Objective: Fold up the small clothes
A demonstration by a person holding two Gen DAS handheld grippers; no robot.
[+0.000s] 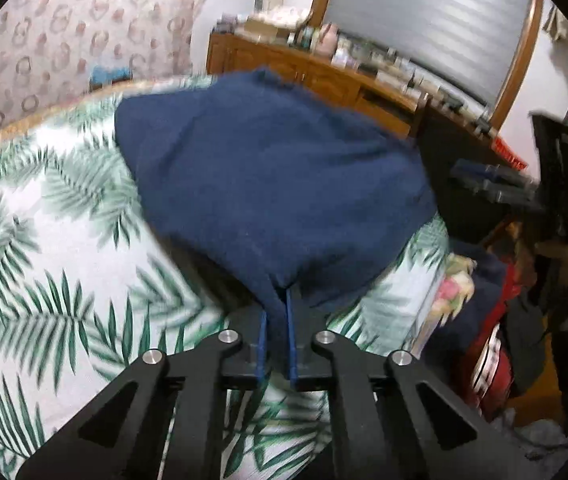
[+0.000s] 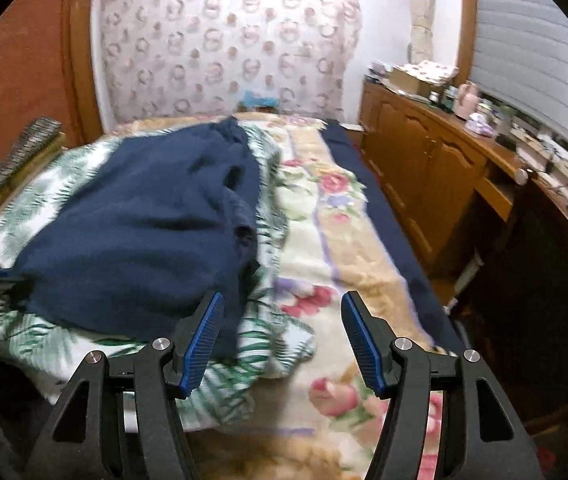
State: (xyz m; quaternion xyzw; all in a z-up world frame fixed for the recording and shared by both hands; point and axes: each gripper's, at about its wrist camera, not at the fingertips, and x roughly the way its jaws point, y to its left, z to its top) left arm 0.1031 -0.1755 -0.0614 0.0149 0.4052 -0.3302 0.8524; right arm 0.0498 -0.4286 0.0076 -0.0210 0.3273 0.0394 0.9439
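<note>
- Right wrist view: the bed [image 2: 347, 240] carries a floral blanket with a palm-print sheet [image 2: 64, 184] over its left part, a broad flat surface, likely chosen for folding.
- The navy garment [image 2: 136, 224] lies spread and rumpled on that sheet; one near corner is pinched, probably to anchor the cloth for a fold.
- The right gripper [image 2: 282, 338] tilts down over the garment's near right edge, jaws apart and empty; its left pad sits just over the hem, seemingly lined up for the second corner.
- In the left wrist view, the left gripper [image 1: 277, 332] angles down too, jaws narrow and clamped on the garment's corner.
</note>
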